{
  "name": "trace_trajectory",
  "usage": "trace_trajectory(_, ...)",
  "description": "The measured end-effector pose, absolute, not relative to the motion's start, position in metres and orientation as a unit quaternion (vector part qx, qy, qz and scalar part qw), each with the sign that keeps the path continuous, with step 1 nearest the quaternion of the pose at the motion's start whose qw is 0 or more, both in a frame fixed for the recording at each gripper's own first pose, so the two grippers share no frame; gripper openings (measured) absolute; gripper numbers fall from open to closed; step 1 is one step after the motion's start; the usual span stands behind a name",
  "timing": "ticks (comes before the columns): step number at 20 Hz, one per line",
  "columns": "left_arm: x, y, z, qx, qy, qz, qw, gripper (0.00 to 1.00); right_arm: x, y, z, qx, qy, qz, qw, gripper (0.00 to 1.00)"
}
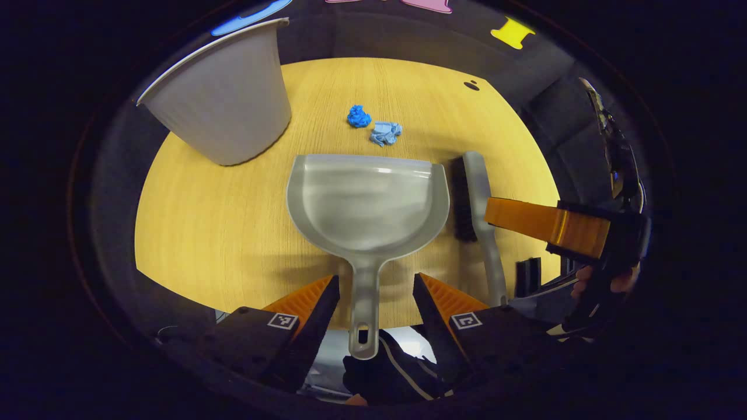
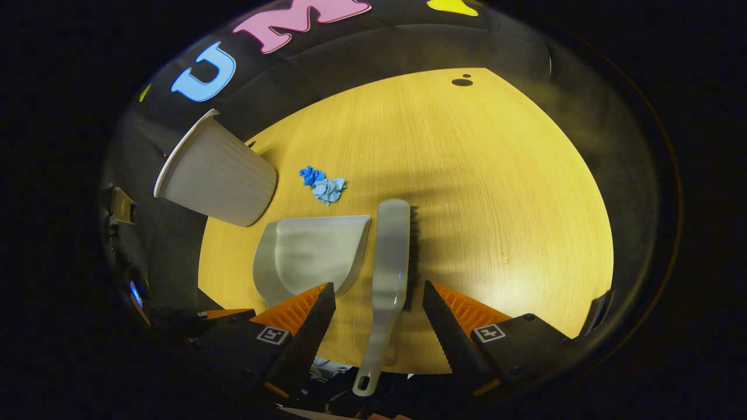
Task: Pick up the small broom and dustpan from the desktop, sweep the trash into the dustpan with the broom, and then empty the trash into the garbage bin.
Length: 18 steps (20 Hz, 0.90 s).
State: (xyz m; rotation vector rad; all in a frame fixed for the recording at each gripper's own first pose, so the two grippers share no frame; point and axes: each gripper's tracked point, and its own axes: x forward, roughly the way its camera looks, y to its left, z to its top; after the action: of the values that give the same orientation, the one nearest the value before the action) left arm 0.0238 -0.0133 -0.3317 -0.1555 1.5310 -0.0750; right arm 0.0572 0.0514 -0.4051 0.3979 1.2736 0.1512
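Observation:
A grey dustpan [image 1: 367, 201] lies flat on the wooden table, mouth towards the far side. Its handle runs back between the fingers of my left gripper [image 1: 376, 281], which is open with a gap on each side. To its right lies the grey broom [image 1: 480, 198], bristles facing the pan. In the right gripper view the broom [image 2: 390, 256] has its handle between the fingers of my right gripper [image 2: 379, 287], open and not touching it. Two crumpled wads, dark blue [image 1: 358, 116] and pale blue [image 1: 385, 133], sit just beyond the pan's mouth.
A grey garbage bin [image 1: 224, 96] stands at the far left of the table [image 1: 204, 233], left of the wads. A small dark hole [image 1: 471, 86] marks the far right of the tabletop. The right gripper's body [image 1: 548, 224] and a hand show at the right edge.

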Motion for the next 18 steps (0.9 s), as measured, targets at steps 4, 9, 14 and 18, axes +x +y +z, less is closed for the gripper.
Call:
trace_trajectory(4, 0.048, -0.012, -0.347, -0.059, 0.713, -0.044, 0.697, 0.78, 0.043, 0.059, -0.423, 0.14, 0.62, 0.054, 0.77, 0.98)
trace_trajectory(9, 0.052, -0.013, -0.375, -0.072, 0.728, -0.053, 0.68, 0.78, 0.034, 0.06, -0.445, 0.102, 0.655, 0.018, 0.748, 0.99)
trace_trajectory(14, 0.06, -0.015, -0.388, -0.084, 0.735, -0.054, 0.671, 0.78, 0.033, 0.07, -0.463, 0.11, 0.687, -0.005, 0.718, 0.99)
trace_trajectory(18, 0.074, -0.01, -0.39, -0.072, 0.728, -0.047, 0.68, 0.78, 0.031, 0.07, -0.474, 0.097, 0.711, -0.014, 0.696, 0.89)
